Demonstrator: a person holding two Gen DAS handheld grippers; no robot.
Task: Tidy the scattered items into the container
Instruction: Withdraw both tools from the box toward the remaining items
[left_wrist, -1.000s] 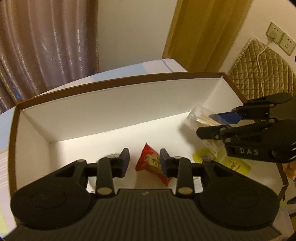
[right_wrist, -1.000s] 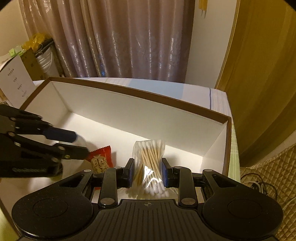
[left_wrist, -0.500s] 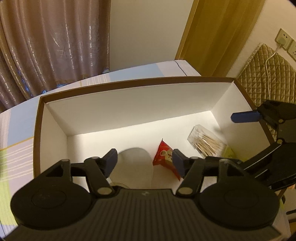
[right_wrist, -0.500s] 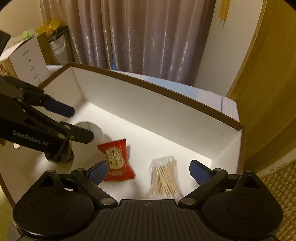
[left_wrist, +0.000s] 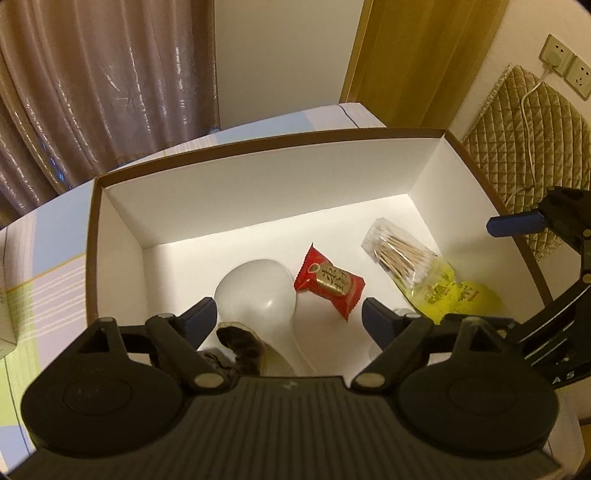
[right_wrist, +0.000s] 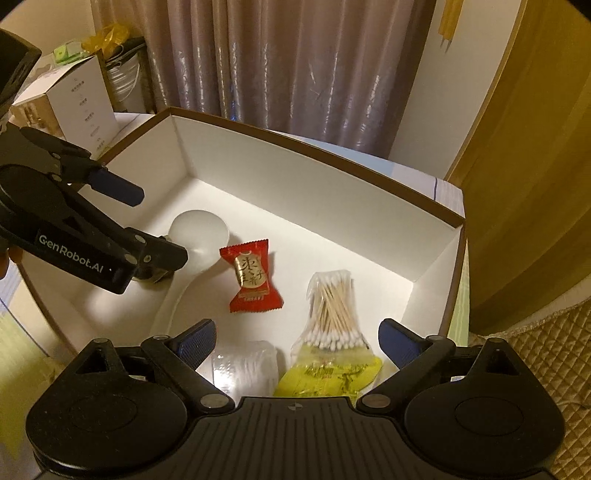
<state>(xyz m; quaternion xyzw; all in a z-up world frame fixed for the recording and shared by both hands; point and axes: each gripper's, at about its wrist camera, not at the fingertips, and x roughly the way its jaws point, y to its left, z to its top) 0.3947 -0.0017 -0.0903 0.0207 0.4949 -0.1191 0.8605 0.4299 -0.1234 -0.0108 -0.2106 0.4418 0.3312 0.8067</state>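
I see the white box (left_wrist: 266, 199) with its brown rim standing on a striped cloth (left_wrist: 44, 295), curtains (right_wrist: 295, 74) behind it. All the items I can see lie on the box floor.

My left gripper (left_wrist: 288, 317) hangs over the near-left part of the box. Its jaws are opening and grasp nothing; the white spoon (left_wrist: 258, 291) lies below the gap, untouched by the pads. A dark crumpled item (left_wrist: 240, 350) sits beside the spoon handle; I cannot tell what it is.

My right gripper (right_wrist: 297, 338) hangs over the near-right part of the box, jaws spread wide and released, pads clear of everything.

The bag of cotton swabs (right_wrist: 332, 314) lies below the right gripper, its lower end resting on a yellow packet (right_wrist: 328, 376). A clear plastic cup (right_wrist: 243, 365) lies just beside the packet. The red candy (right_wrist: 253, 277) lies between the spoon and the swabs, touching neither.
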